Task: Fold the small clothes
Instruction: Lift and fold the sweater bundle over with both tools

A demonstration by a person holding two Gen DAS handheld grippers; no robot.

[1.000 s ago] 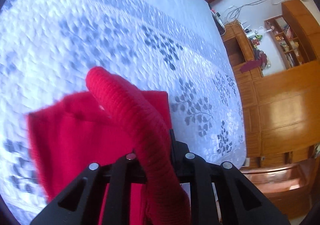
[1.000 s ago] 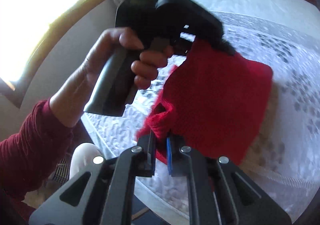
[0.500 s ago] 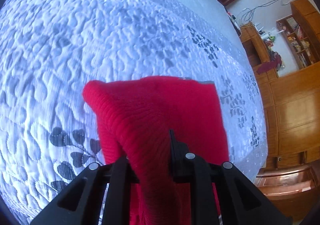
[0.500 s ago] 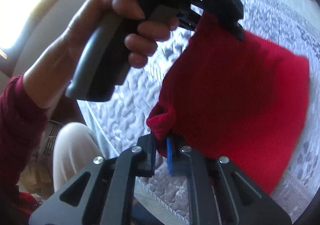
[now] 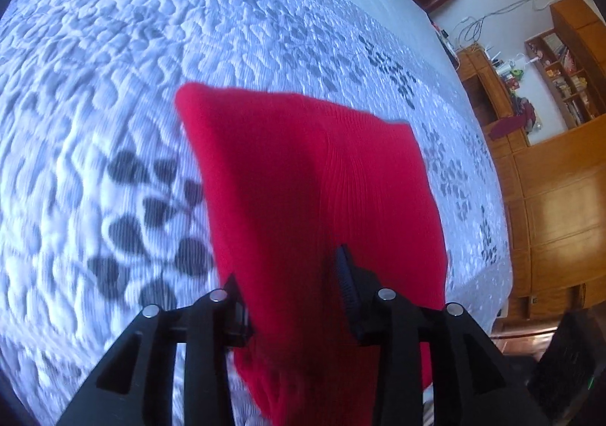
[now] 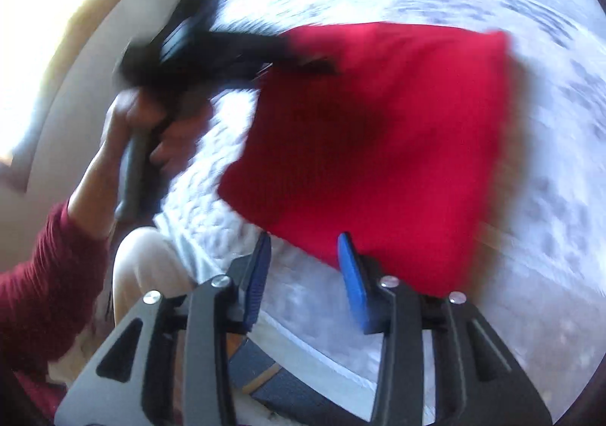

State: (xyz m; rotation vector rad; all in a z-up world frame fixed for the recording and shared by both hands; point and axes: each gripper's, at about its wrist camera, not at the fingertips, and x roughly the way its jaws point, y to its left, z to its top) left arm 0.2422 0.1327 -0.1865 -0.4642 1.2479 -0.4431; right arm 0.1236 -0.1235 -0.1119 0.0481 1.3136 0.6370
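1. Red knit garment (image 5: 314,191) is lying folded into a rough rectangle on the bed (image 5: 113,92), on a white quilted cover with grey leaf print, near the bed's edge.
2. Left tool (image 5: 291,274) is sitting low over the garment's near end, its jaws spread wide; cloth is bulging up between them, but they are probably not pinching it, since blur is hiding the contact.
3. Right tool (image 6: 305,255) is hovering just off the garment's near edge, its blue-padded jaws parted and gripping nothing.
4. Left hand (image 6: 151,123), in a dark red sleeve, is showing in the right wrist view, gripping the left tool's handle at the garment's far-left corner; that area is motion-blurred.
5. Wooden wardrobe (image 5: 560,206) is standing beyond the bed.
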